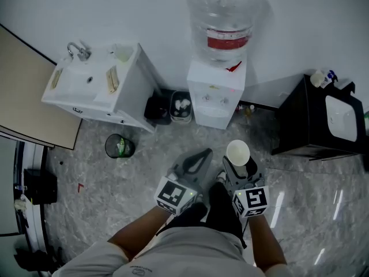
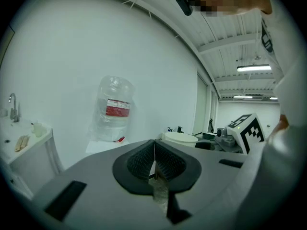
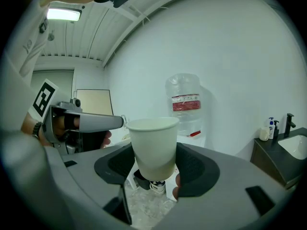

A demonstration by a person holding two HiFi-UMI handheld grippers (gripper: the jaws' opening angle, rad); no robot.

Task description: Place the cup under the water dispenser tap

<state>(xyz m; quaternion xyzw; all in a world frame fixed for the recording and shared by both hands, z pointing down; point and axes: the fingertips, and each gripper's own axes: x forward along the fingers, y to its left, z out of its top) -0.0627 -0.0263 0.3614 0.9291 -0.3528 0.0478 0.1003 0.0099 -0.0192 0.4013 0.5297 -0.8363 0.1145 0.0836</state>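
The right tongs grasp a white paper cup, with the dark pads pressing its lower sides. The cup stands upright with its open mouth up. It is held above the grey marbled floor, in front of the white water dispenser and well apart from it. A clear plastic bottle with a red label sits on top of the dispenser. The left tongs are clenched with nothing between them, just beside the right tongs.

Dim bluish light, ceiling strip bright above my right claw, floor glare beside it, fisheye corners black.
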